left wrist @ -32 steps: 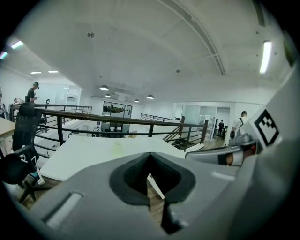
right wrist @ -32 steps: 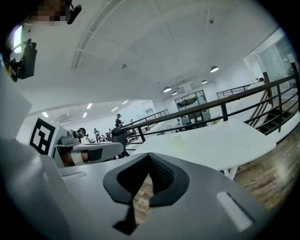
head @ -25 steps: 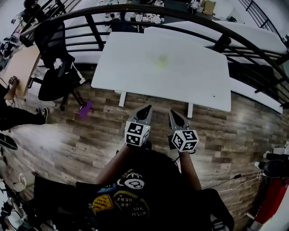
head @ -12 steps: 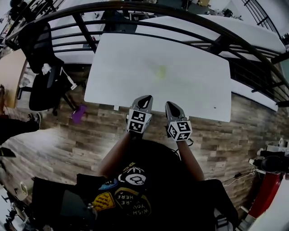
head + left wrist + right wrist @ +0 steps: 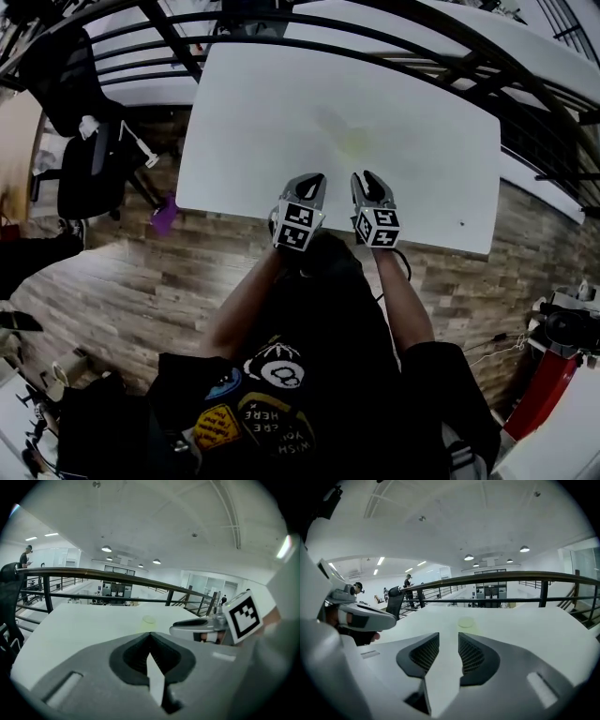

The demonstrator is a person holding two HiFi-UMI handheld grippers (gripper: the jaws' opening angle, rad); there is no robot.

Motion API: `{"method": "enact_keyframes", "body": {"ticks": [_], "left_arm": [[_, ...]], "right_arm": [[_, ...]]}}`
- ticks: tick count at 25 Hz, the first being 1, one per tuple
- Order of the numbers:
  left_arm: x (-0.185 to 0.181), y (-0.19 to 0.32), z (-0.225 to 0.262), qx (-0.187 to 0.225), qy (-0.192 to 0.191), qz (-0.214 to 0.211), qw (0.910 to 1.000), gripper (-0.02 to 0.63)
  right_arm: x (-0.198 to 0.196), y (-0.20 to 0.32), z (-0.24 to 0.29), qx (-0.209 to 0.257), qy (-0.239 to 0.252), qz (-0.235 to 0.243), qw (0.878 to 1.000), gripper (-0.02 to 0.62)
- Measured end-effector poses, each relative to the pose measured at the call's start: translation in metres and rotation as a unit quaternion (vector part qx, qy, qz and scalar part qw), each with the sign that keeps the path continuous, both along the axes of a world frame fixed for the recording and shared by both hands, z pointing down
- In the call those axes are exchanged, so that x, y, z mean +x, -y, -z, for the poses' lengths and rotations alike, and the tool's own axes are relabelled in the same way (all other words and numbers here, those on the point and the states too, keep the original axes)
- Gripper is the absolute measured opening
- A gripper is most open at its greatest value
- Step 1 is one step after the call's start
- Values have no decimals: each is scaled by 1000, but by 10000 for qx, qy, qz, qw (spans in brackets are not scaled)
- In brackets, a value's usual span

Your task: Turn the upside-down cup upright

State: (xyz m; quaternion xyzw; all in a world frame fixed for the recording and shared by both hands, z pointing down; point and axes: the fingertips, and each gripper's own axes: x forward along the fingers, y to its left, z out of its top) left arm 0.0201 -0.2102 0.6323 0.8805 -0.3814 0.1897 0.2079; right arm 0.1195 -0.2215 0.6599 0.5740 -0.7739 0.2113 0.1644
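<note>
Pale yellow-green cup [image 5: 354, 142] stands mid white bench [image 5: 244, 122], ahead of both tools and touching neither. Left hand-held gripper [image 5: 313, 180] clenched, empty. Right hand-held gripper [image 5: 371, 178] opening, nothing between its jaws; cup lies nearer this one.

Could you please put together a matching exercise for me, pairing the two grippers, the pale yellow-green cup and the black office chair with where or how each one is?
Things
1. left grey two-jaw gripper
2. right grey two-jaw gripper
3. pale yellow-green cup
4. black office chair

Places or states
A. on the wooden floor, by the table's left side in the head view
B. jaws apart, nothing between them
C. jaws together, nothing held
D. on the white table, ahead of both grippers

Pairs: 1-C; 2-B (its jaws are opening); 3-D; 4-A.
</note>
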Motion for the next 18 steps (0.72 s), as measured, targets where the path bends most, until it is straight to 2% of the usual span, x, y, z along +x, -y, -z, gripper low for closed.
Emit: {"method": "enact_keyframes", "body": {"ticks": [2,4,8,12,15,18], "left_arm": [[-2,8,-4,-81,-31,53,9999,5],[-4,11,-8,-180,-54,124,9997,5],[-7,18,-15,-346,-82,378,9987,5],[-15,24,-23,-490,-27,582,9971,5],[-12,28,-31,-559,15,658,9963,5],[-7,29,-34,-767,-292,817,9933,6]], "right_arm": [[4,25,-16,-136,-140,8,9998,161],[12,48,-30,-240,-259,-22,9994,240],[27,91,-51,-333,-545,38,9980,307],[19,115,-66,-375,-579,290,9972,319],[13,126,-70,-336,-571,435,9969,305],[11,123,-59,-259,-478,584,9968,302]]}}
